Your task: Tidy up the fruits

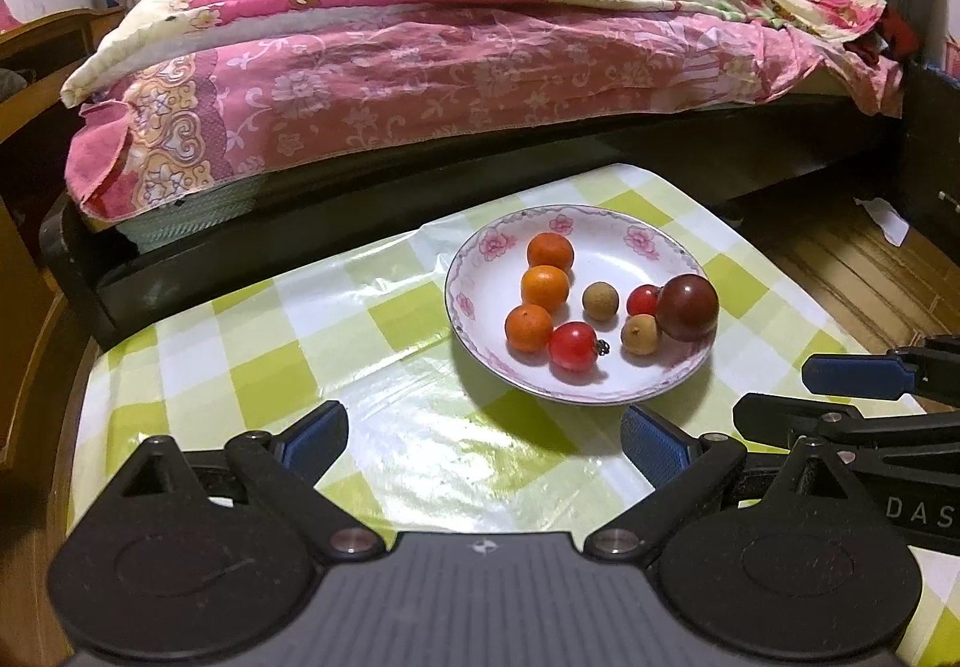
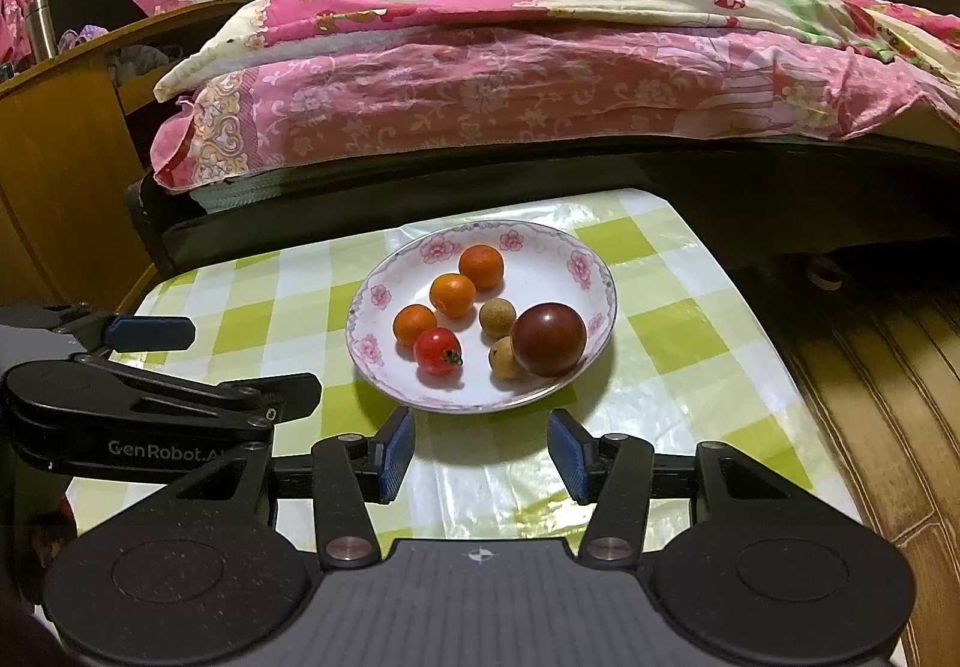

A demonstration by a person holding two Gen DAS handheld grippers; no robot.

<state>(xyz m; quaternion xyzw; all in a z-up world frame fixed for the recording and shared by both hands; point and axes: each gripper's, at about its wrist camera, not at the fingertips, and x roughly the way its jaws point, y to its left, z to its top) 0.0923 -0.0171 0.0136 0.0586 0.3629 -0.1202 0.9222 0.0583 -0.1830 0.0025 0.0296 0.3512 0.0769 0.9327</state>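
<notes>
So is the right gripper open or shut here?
Open: the right gripper shows bare tablecloth between its blue pads, holding nothing, short of the plate.

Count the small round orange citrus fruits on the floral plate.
3. All sit on the left side of the white floral-rimmed plate in a curved row: the far orange fruit, the middle orange fruit, the near orange fruit. None appears hidden.
</notes>
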